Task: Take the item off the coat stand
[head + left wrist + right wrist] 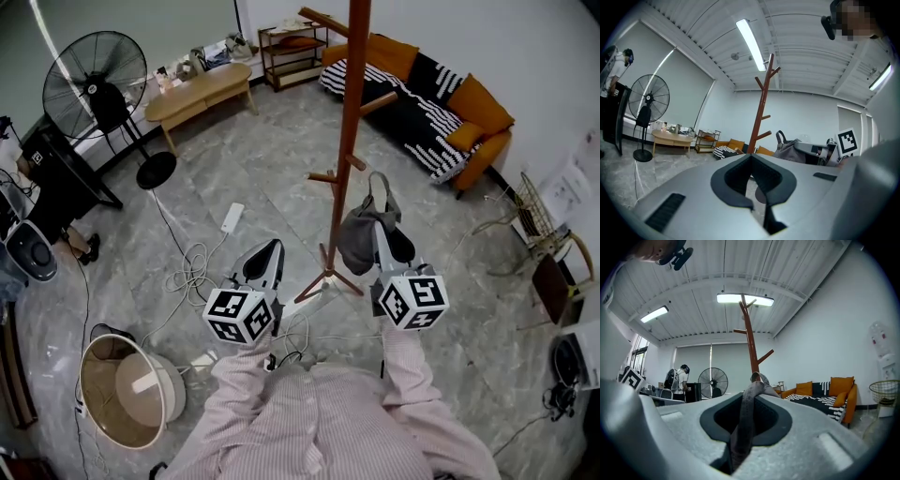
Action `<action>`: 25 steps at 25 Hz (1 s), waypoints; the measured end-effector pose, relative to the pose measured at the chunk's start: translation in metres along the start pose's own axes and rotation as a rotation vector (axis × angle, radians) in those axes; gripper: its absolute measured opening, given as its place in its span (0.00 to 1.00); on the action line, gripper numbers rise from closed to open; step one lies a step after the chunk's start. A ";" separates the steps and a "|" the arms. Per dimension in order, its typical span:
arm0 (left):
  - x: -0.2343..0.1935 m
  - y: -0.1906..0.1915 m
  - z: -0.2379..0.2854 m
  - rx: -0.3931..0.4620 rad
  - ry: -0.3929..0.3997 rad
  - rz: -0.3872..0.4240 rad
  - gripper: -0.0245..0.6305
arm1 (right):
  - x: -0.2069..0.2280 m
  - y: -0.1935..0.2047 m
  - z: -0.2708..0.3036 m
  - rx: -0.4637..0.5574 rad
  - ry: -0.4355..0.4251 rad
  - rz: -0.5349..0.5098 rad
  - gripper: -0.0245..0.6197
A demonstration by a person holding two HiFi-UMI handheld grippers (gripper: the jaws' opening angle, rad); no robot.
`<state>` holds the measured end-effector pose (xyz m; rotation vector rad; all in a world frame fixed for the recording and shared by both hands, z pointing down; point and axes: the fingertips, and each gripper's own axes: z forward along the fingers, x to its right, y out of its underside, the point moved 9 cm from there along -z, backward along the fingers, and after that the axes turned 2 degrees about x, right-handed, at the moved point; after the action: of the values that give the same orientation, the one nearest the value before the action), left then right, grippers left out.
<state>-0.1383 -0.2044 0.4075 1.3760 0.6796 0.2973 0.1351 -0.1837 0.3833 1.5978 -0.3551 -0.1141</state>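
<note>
The brown wooden coat stand (349, 141) rises from the floor in front of me. A grey bag (356, 239) hangs just right of its pole, below the low pegs, and its strap loop (380, 183) touches no peg. My right gripper (380, 220) is shut on the bag's grey strap (746, 418), which runs up between the jaws in the right gripper view. My left gripper (272, 246) is to the left of the pole, shut and holding nothing. The left gripper view shows the stand (761, 112) with the bag (790, 151) to its right.
The stand's tripod feet (328, 281) spread on the marble floor between my grippers. Cables and a power strip (232, 218) lie to the left, and a round bin (127, 389) is near left. A standing fan (98, 89), a low table (202, 92) and a sofa (422, 103) are further off.
</note>
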 end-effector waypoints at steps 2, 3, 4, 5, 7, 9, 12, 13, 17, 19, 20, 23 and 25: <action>0.001 0.002 0.000 -0.006 0.011 0.001 0.04 | 0.001 0.005 -0.004 -0.009 0.008 0.005 0.11; 0.001 0.003 0.000 -0.008 0.017 0.002 0.04 | 0.001 0.008 -0.007 -0.013 0.011 0.007 0.11; 0.002 0.004 -0.001 -0.010 0.022 0.003 0.04 | 0.001 0.012 -0.010 -0.017 0.014 0.011 0.11; 0.002 0.006 -0.002 -0.013 0.027 0.005 0.04 | 0.001 0.015 -0.012 -0.021 0.017 0.014 0.11; 0.004 0.008 -0.004 -0.017 0.037 0.009 0.04 | 0.001 0.021 -0.017 -0.029 0.021 0.018 0.11; 0.004 0.009 -0.005 -0.021 0.041 0.011 0.04 | 0.003 0.028 -0.019 -0.044 0.019 0.021 0.11; 0.005 0.009 -0.006 -0.025 0.041 0.014 0.04 | 0.005 0.034 -0.022 -0.065 0.009 0.024 0.11; 0.006 0.009 -0.006 -0.025 0.041 0.014 0.04 | 0.007 0.035 -0.024 -0.070 0.005 0.026 0.11; 0.008 0.012 -0.008 -0.019 0.035 0.012 0.04 | 0.014 0.043 -0.031 -0.095 -0.011 0.032 0.11; 0.009 0.012 -0.008 -0.016 0.028 0.010 0.04 | 0.017 0.046 -0.034 -0.110 -0.019 0.034 0.11; 0.010 0.013 -0.008 -0.014 0.025 0.011 0.04 | 0.019 0.047 -0.036 -0.119 -0.024 0.033 0.11; 0.011 0.015 -0.010 -0.011 0.005 0.017 0.04 | 0.023 0.050 -0.042 -0.139 -0.034 0.033 0.11; 0.011 0.017 -0.011 -0.008 -0.014 0.018 0.04 | 0.026 0.051 -0.047 -0.145 -0.039 0.037 0.11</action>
<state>-0.1330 -0.1860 0.4207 1.3759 0.6546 0.3043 0.1653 -0.1478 0.4408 1.4467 -0.3972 -0.1398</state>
